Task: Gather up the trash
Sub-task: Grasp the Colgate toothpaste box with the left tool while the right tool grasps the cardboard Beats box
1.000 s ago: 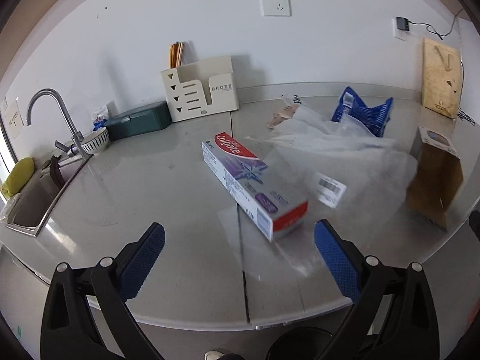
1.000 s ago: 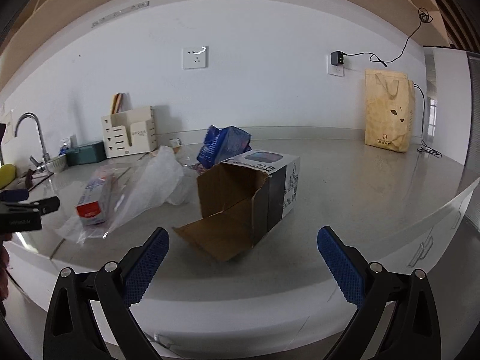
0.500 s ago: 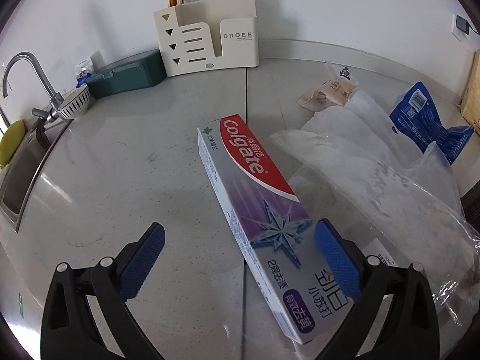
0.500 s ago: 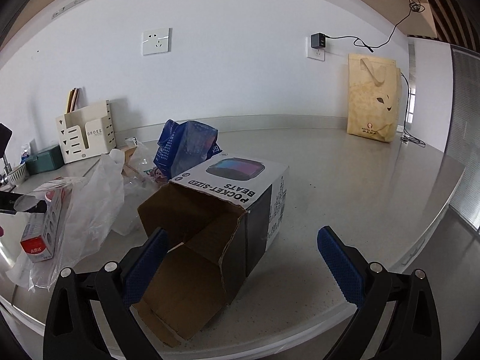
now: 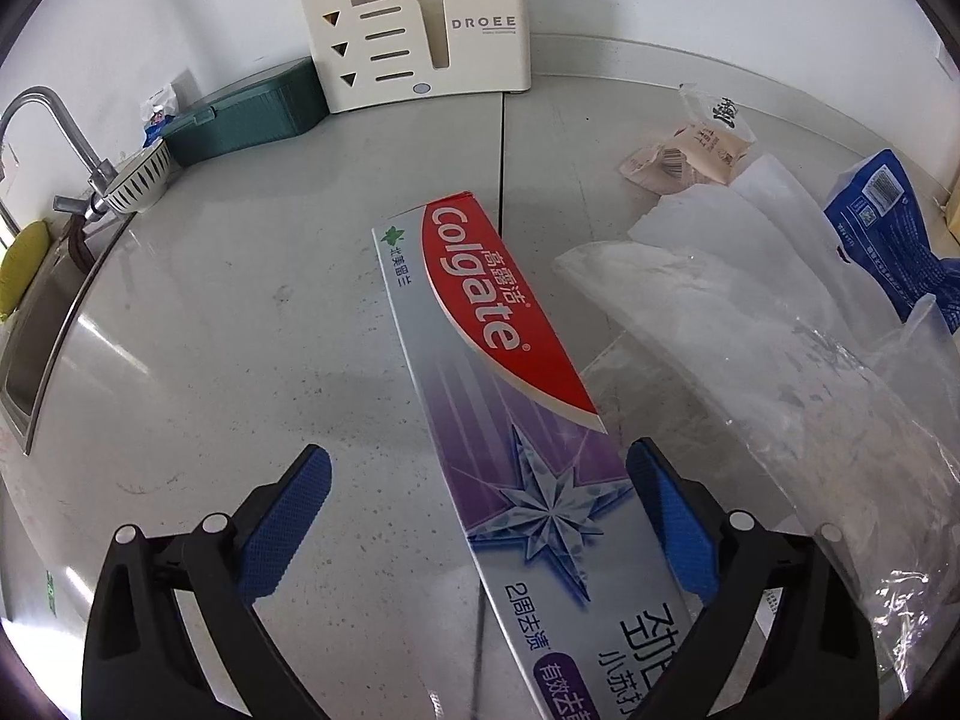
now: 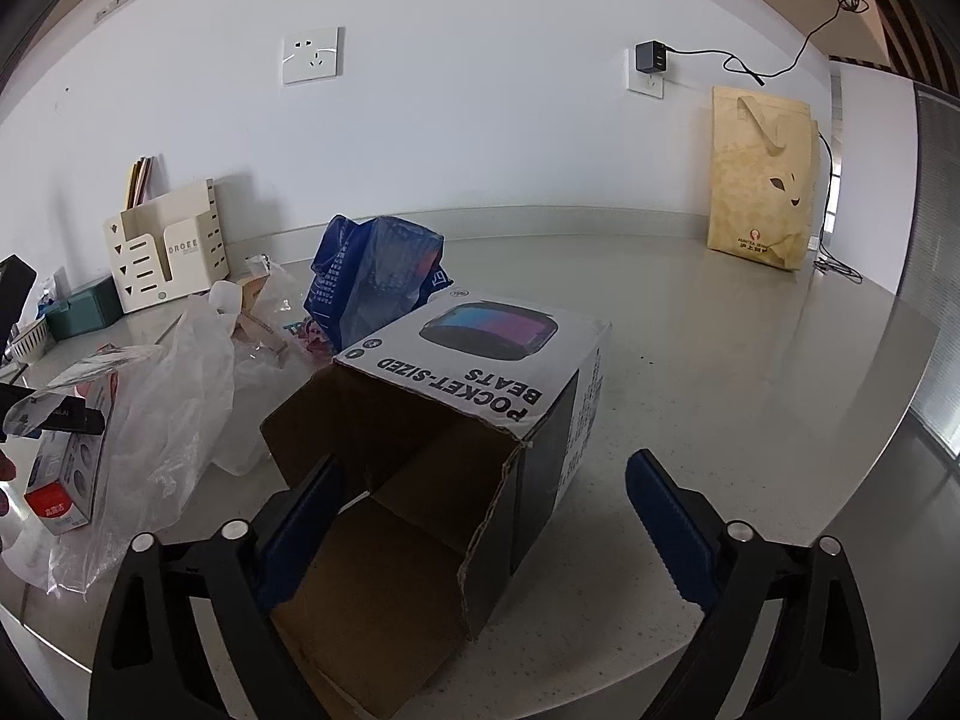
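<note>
While the toothpaste box (image 5: 516, 414) lies flat on the grey counter (image 5: 240, 324), its near end sits between the jaws of the left gripper (image 5: 480, 522), which have just been closing; the right pad is at the box's edge, the left pad well clear of it, so the jaws stand apart with no grip. Just right of the box lies a crumpled clear plastic bag (image 5: 774, 372), with a beige wrapper (image 5: 690, 150) and a blue packet (image 5: 888, 240) beyond it. At the right gripper (image 6: 480, 516) the jaws, also just closing, stand apart around the open end of a cardboard speaker box (image 6: 456, 420) lying on its side; the left pad reaches inside the opening, the right pad is clear of the box's side. Against the wall stand a cream organizer (image 5: 420, 30), a green container (image 5: 246, 120) and a striped bowl (image 5: 141, 180) beside the faucet (image 5: 54, 132) and sink (image 5: 30, 348). Far right, a yellow paper bag (image 6: 762, 180) stands under a plugged-in charger (image 6: 651, 57).
</note>
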`<move>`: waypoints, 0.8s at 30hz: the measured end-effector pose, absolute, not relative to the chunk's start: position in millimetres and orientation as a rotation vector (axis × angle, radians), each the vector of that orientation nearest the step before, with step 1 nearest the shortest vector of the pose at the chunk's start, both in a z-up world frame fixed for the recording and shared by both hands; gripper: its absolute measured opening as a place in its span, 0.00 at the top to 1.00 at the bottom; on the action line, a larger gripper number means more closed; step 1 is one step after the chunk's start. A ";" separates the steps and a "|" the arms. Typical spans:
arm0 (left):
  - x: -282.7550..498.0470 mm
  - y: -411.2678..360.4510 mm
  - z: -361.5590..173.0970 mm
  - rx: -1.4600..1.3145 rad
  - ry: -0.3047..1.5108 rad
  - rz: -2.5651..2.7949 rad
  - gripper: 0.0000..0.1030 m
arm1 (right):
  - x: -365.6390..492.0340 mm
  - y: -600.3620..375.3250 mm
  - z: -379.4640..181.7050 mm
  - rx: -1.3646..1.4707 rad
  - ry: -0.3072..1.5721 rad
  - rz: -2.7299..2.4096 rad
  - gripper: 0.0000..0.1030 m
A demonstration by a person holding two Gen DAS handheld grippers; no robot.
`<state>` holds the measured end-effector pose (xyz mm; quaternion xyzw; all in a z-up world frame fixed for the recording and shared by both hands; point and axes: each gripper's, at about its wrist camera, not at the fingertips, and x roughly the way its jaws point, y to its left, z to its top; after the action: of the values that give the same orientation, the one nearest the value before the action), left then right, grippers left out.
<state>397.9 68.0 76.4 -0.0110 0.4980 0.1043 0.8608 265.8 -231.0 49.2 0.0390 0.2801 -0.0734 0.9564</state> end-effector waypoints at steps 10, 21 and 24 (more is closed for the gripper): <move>393.3 63.1 72.6 -0.006 1.054 0.179 0.49 | 266.1 -240.0 42.6 0.136 0.598 -0.129 0.72; 382.4 67.6 86.5 -0.034 1.018 0.133 0.54 | 255.5 -244.2 46.3 0.157 0.581 -0.101 0.93; 379.6 70.2 90.5 -0.040 1.013 0.125 0.54 | 252.4 -241.5 50.1 0.154 0.576 -0.092 0.93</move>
<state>379.6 70.2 90.5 -0.0191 0.4849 0.0599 0.8723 252.4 -241.5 50.1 0.0756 0.2835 -0.0453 0.9549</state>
